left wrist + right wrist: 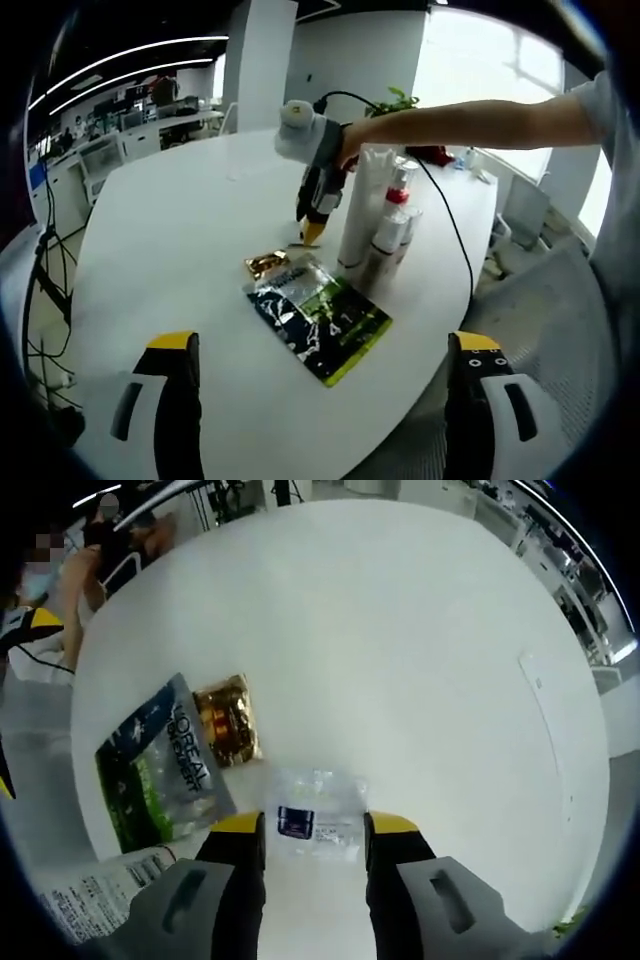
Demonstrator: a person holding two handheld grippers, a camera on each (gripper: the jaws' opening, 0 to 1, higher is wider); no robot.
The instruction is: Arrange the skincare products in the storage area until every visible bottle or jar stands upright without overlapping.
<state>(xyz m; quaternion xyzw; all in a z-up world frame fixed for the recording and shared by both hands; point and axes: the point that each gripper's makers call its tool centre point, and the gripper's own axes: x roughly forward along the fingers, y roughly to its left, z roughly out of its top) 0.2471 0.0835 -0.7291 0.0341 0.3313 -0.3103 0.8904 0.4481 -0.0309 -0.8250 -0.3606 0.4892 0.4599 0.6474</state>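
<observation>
White round table [190,230], open-plan office beyond, left claw [325,350] apart, right claw [314,825] straddling clear packet [318,810].

White table [180,230], green-and-silver sachet [318,318]

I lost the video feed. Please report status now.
Right gripper down at small clear packet, jaws astride it. Left gripper open, idle. Bottles upright. Flat sachets beside them.

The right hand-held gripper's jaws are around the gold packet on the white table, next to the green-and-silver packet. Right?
Not quite. In the right gripper view the right hand-held gripper has its jaws either side of a clear plastic packet, not the gold packet, which lies free on the white table beside the green-and-silver packet.
</observation>
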